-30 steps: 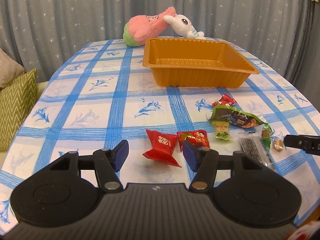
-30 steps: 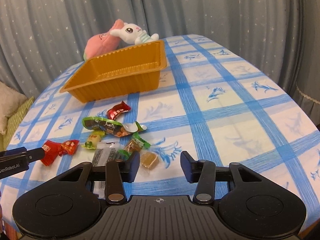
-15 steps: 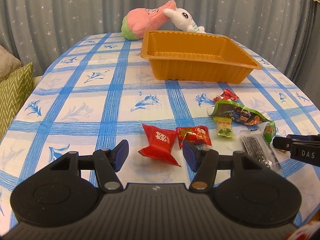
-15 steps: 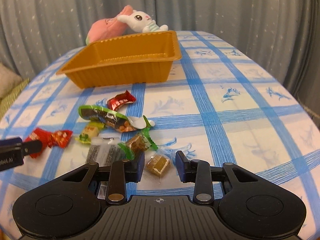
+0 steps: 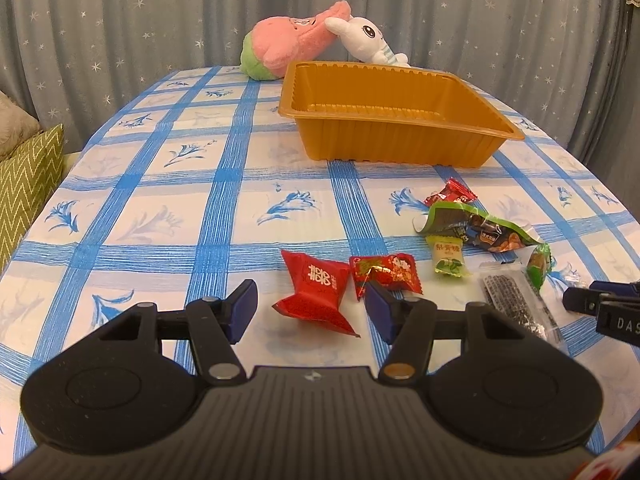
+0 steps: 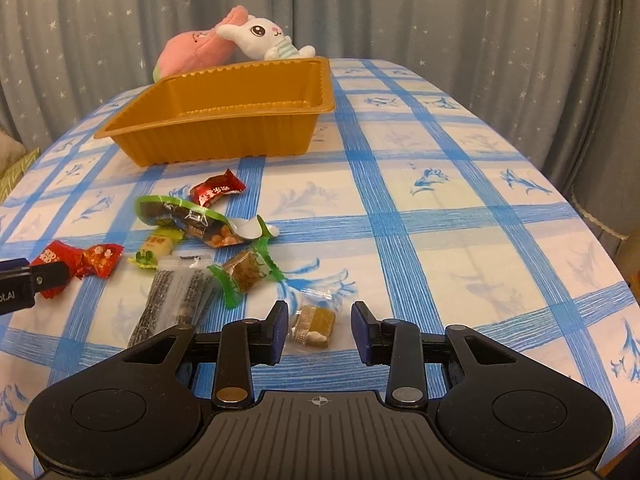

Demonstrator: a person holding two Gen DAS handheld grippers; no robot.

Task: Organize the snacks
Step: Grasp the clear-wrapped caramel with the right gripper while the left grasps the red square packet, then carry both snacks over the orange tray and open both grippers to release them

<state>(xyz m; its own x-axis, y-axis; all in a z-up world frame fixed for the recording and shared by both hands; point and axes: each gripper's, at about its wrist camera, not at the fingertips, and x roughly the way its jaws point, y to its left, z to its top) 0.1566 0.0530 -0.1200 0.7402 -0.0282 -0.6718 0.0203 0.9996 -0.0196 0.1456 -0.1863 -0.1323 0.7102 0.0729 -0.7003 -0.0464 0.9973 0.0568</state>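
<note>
An orange tray (image 5: 400, 144) stands at the far middle of the blue-checked table, with nothing visible inside it. Several wrapped snacks lie in front of it. My left gripper (image 5: 310, 304) is open, low over the cloth, and a red packet (image 5: 316, 292) lies between its fingers without touching the pads. A red candy (image 5: 386, 274) lies by its right finger. My right gripper (image 6: 320, 320) is open around a brown candy in clear wrap (image 6: 314, 324), with small gaps on both sides. To its left lie a green-wrapped candy (image 6: 244, 274) and a dark strip pack (image 6: 176, 296).
A pink plush (image 5: 288, 44) and a white rabbit plush (image 5: 368, 38) lie behind the tray against a grey starred curtain. A green zigzag cushion (image 5: 28, 184) sits past the table's left edge. A green snack bag (image 6: 188, 220) and small red candy (image 6: 216, 192) lie nearer the tray.
My right gripper narrowed its jaws, levelled out and closed in until the brown candy lay between its fingers. The left gripper stayed over the red packet.
</note>
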